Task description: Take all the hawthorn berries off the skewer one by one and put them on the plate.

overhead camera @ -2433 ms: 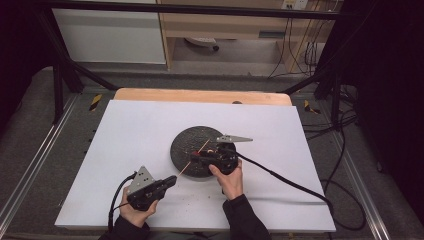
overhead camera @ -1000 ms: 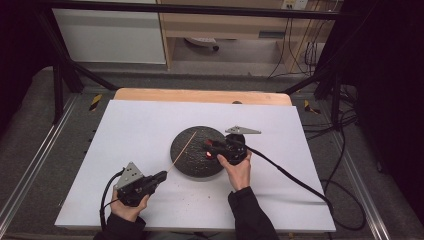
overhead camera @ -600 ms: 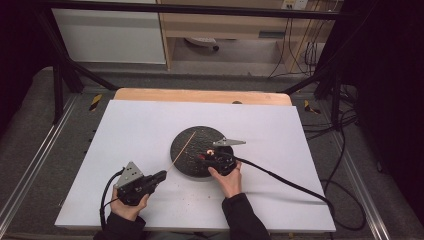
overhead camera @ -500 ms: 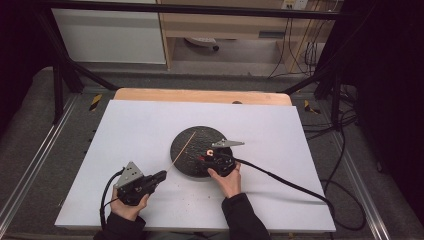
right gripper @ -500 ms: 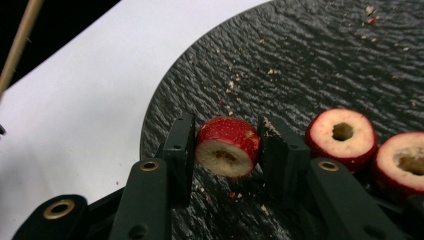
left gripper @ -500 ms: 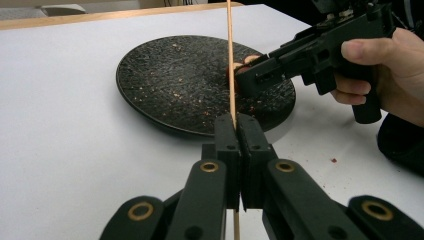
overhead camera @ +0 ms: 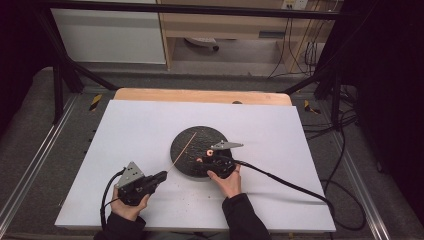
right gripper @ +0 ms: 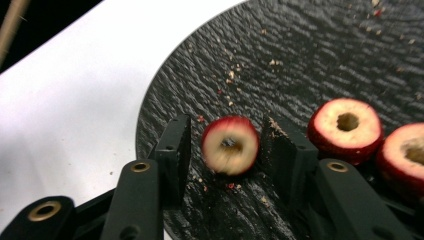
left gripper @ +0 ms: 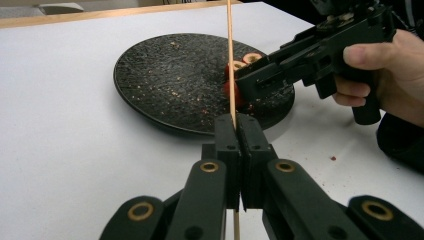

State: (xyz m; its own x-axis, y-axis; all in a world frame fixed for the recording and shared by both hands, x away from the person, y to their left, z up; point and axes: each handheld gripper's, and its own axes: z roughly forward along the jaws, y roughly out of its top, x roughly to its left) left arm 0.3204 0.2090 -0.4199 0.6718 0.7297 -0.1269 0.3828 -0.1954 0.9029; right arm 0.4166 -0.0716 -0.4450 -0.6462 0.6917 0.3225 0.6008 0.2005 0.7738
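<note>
A cored fruit ring point(right gripper: 230, 145), red-skinned with a pale cut face, lies between the jaws of the right gripper point(right gripper: 227, 150) on the near edge of the black textured plate point(overhead camera: 190, 137). The right gripper view shows a gap on either side of it. Those jaws have just been opening, and the ring, blurred in that view, appears to have been let go or not yet gripped, rather than clamped.

Compared with a second ago, the right gripper point(overhead camera: 202, 165) sits lower and closer to the person, down at the plate's front rim, where in the high view it earlier hovered over the plate's right side. Two more cored rings point(right gripper: 346, 127) rest on the plate just beside the right-hand jaw.

The left gripper point(overhead camera: 161, 176) has not moved from its place on the white worktop point(overhead camera: 130, 125). Its jaws are pressed together on a thin wooden skewer point(left gripper: 230, 60), which slants up and away over the plate, as it did before.

With the skewer held ready and its tip aimed towards the fruit, the work in hand looks like threading the rings onto the skewer. The freshly widened jaws suggest that the right hand is re-seating its hold on this ring before lifting it to the point, so the threading of this piece is probably not yet begun.
</note>
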